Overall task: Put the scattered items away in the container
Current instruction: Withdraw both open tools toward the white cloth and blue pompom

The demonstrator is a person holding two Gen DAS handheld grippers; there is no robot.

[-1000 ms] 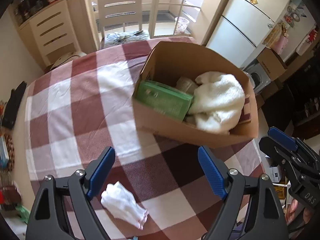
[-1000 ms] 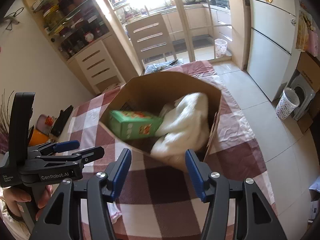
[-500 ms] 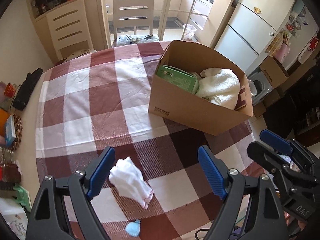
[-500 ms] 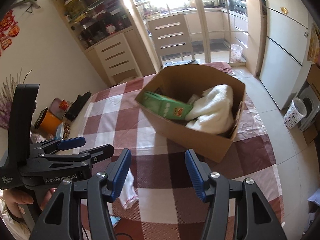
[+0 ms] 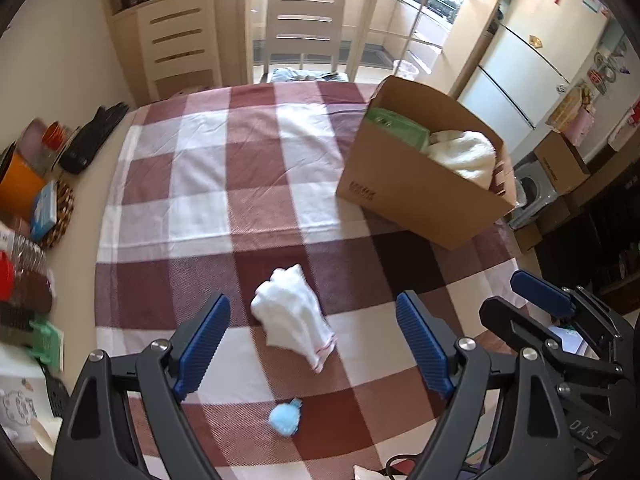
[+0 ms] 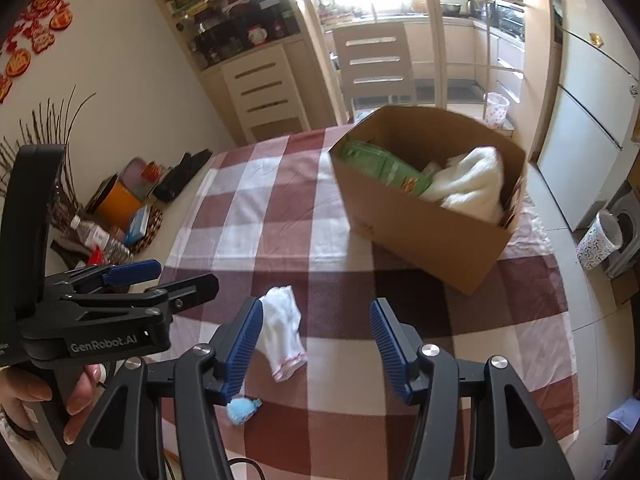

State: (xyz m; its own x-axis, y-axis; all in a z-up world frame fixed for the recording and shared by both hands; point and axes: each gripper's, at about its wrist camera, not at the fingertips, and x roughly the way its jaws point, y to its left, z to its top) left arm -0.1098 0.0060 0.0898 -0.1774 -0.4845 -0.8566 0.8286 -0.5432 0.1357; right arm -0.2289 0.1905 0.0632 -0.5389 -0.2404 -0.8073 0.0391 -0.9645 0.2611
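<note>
Box (image 5: 420,196) is already half loaded: green packet (image 5: 396,128) and a cream towel (image 5: 464,152) sit inside, over by the far right corner of the checked surface (image 5: 200,168). What's changed in the last second is the view. Both tools have backed away from the box toward the near edge, so the box has gone from filling the frame to sitting well off, and a small fluffy blue thing (image 5: 285,420) has come into sight near the near edge.

Left tool (image 5: 312,352) is released, wide, nothing in it. The white crumpled cloth (image 5: 292,318) lies on the surface ahead of it, in line with the gap but not touched. Right tool (image 6: 316,348) is also released and empty, about half spread, with the same cloth just past its left finger.

My read: the last drop-off is done and they're lining up the next pick. Cloth looks like the obvious one, then the blue thing, so two items left on the surface.
</note>
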